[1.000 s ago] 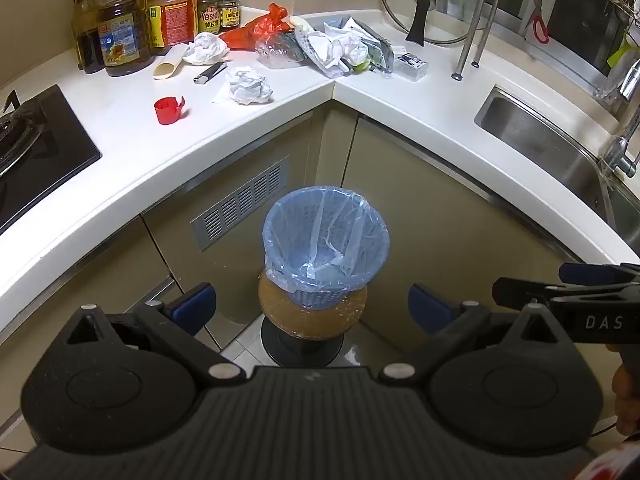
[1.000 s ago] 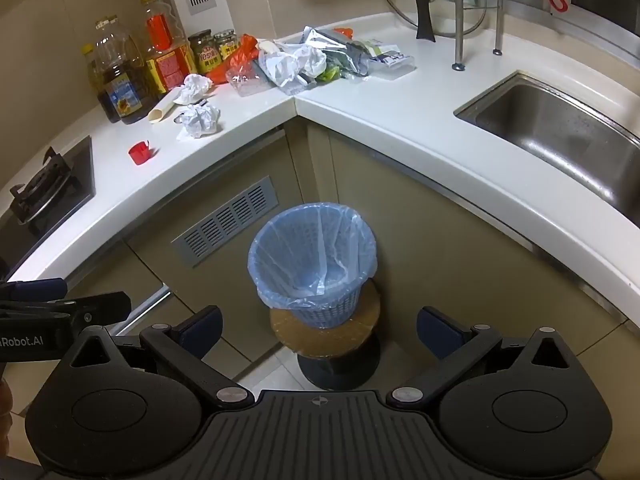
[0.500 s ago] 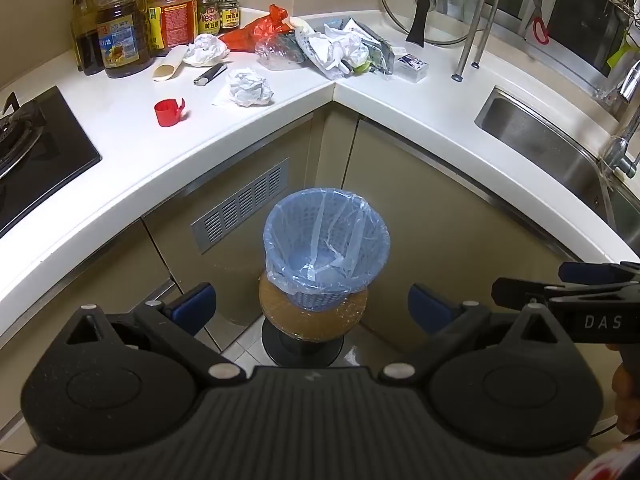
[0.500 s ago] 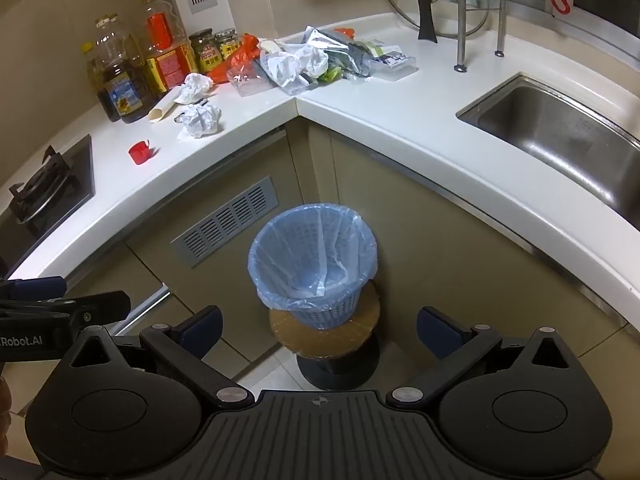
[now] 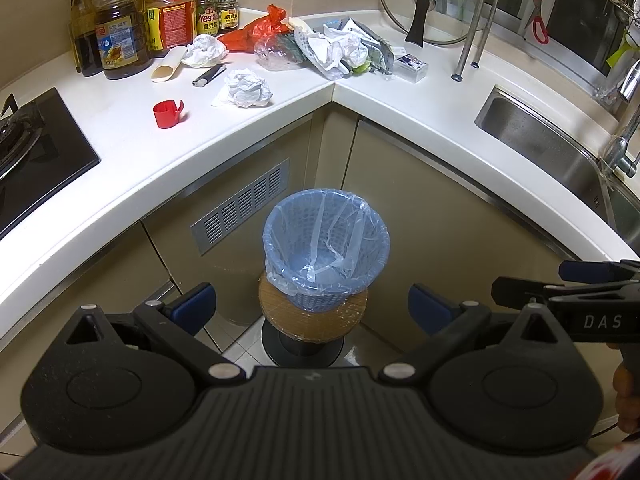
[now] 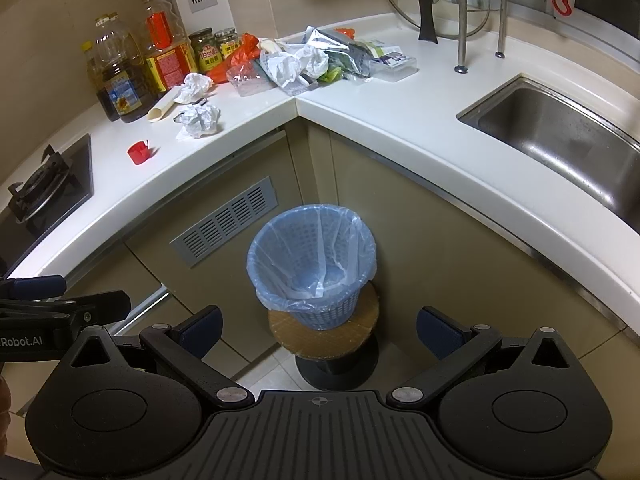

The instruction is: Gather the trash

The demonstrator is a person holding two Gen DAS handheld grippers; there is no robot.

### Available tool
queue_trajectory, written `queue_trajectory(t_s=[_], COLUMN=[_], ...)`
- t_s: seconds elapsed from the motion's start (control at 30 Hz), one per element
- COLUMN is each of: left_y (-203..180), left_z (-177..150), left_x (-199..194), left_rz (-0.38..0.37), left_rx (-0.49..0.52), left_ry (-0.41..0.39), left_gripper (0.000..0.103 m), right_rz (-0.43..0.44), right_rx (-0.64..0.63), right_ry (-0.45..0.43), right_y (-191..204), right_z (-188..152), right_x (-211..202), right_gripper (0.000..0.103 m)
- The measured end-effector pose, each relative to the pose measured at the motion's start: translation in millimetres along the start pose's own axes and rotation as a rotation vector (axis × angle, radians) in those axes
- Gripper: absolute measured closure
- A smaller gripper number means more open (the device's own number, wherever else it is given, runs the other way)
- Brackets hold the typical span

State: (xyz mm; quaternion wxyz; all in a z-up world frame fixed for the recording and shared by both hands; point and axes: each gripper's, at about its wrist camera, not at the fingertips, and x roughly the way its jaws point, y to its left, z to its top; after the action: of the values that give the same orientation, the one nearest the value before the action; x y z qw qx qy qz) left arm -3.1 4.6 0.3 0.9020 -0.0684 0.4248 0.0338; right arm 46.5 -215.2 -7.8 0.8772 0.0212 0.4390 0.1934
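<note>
A blue basket bin (image 5: 326, 252) lined with a clear bag stands on a round stool below the corner counter; it also shows in the right wrist view (image 6: 312, 268). Trash lies on the white counter: a crumpled paper ball (image 5: 247, 88), another paper wad (image 5: 203, 51), a red cap (image 5: 167, 113), a red bag (image 5: 256, 30) and a pile of plastic wrappers (image 5: 340, 48). In the right wrist view the ball (image 6: 200, 118) and cap (image 6: 139, 153) show too. My left gripper (image 5: 312, 308) and right gripper (image 6: 318, 326) are both open and empty, held low in front of the bin.
Oil bottles and jars (image 5: 120, 40) stand at the back left. A gas hob (image 5: 24, 148) is at the left, a steel sink (image 6: 560, 136) at the right. A lighter (image 5: 208, 76), a small box (image 5: 410, 66) and a glass pot lid (image 5: 428, 4) are on the counter.
</note>
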Motion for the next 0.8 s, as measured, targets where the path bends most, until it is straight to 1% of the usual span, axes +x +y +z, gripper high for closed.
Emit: queue_trajectory(t_s=[0.37,0.57,0.8], left_y=[8,12,8], left_z=[-2,3,3], left_x=[-3,-9,-12], left_rz=[0.001,0.002,0.004], left_rx=[0.0,0.0,-0.001], left_ry=[-0.003,-0.005,-0.009], left_gripper=[0.001,0.001,0.001], right_rz=[-0.002,-0.004,-0.003], right_rx=[-0.001,-0.006,-0.006], right_ry=[-0.001,-0.006,-0.01], right_y=[1,5,4], right_z=[0,5,4], right_x=[1,-4,-6], right_gripper=[0.0,0.0,0.0])
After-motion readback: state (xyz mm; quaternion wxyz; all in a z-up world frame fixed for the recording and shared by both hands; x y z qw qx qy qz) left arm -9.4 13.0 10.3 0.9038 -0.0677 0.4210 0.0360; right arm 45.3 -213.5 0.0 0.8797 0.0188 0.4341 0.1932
